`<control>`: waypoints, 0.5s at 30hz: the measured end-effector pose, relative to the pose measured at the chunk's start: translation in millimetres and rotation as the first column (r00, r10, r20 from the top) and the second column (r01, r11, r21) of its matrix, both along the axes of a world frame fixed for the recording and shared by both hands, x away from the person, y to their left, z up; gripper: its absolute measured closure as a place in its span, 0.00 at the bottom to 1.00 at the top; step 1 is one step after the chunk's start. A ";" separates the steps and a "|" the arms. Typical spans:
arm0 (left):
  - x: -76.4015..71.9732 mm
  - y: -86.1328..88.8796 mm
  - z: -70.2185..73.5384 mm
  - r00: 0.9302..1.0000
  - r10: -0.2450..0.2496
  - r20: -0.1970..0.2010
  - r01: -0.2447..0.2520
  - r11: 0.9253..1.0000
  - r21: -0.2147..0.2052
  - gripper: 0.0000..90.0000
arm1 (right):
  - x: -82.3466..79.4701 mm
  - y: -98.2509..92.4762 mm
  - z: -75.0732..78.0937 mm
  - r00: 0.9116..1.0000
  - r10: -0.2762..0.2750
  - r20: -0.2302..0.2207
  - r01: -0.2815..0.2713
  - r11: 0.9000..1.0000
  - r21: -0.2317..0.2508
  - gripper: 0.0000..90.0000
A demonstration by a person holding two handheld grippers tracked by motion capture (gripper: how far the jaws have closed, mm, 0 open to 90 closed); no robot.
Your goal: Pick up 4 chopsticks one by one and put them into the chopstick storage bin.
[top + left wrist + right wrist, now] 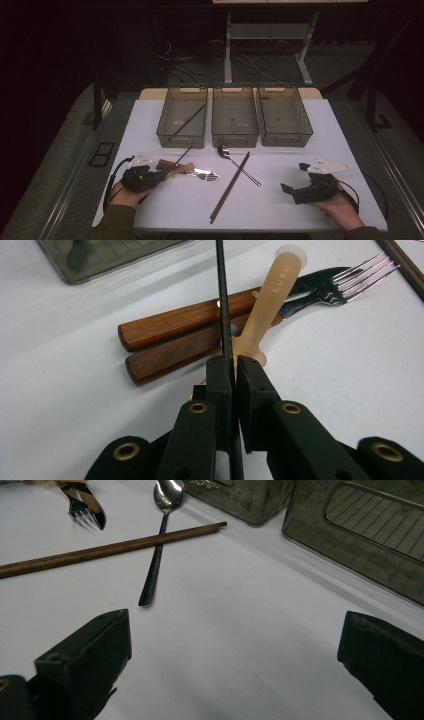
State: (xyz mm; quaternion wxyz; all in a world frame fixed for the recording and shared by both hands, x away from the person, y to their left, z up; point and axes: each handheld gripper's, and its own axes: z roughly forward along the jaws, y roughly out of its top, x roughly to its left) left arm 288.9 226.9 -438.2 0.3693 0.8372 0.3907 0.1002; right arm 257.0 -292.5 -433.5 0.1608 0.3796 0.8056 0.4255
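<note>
My left gripper (162,175) (231,365) is shut on a thin black stick (221,290) (184,155), which runs up between its pads and away toward the bins. Just beyond its tips lie two wooden-handled pieces (180,322), a fork (365,272) (207,175) and a translucent amber utensil handle (272,295) marked LUSN, crossing one another. At the right of the table my right gripper (294,177) (235,630) rests open over bare tabletop, nothing between its jaws. A metal spoon (223,151) (155,565) and a pair of brown chopsticks (230,187) (100,552) lie crossed mid-table.
Three smoky transparent bins stand side by side at the back: left (170,135), middle (235,137), right (287,137). A black stick (190,120) lies slantwise in the left bin. The white table (300,225) ends close to the person's hands.
</note>
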 end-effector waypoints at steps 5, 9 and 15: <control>0.2 -0.6 0.6 1.000 -0.001 -0.004 0.001 1.000 0.002 0.94 | 0.0 -0.1 0.0 1.000 0.000 0.000 0.000 1.000 -0.001 0.01; 0.1 -1.0 2.0 1.000 0.002 0.001 -0.002 1.000 0.006 0.94 | 0.0 0.0 0.0 1.000 0.000 0.000 0.000 1.000 0.000 0.01; -0.6 -1.8 4.2 1.000 0.000 0.004 0.000 1.000 0.003 0.94 | -0.1 0.0 0.0 1.000 -0.002 0.002 0.002 1.000 0.003 0.01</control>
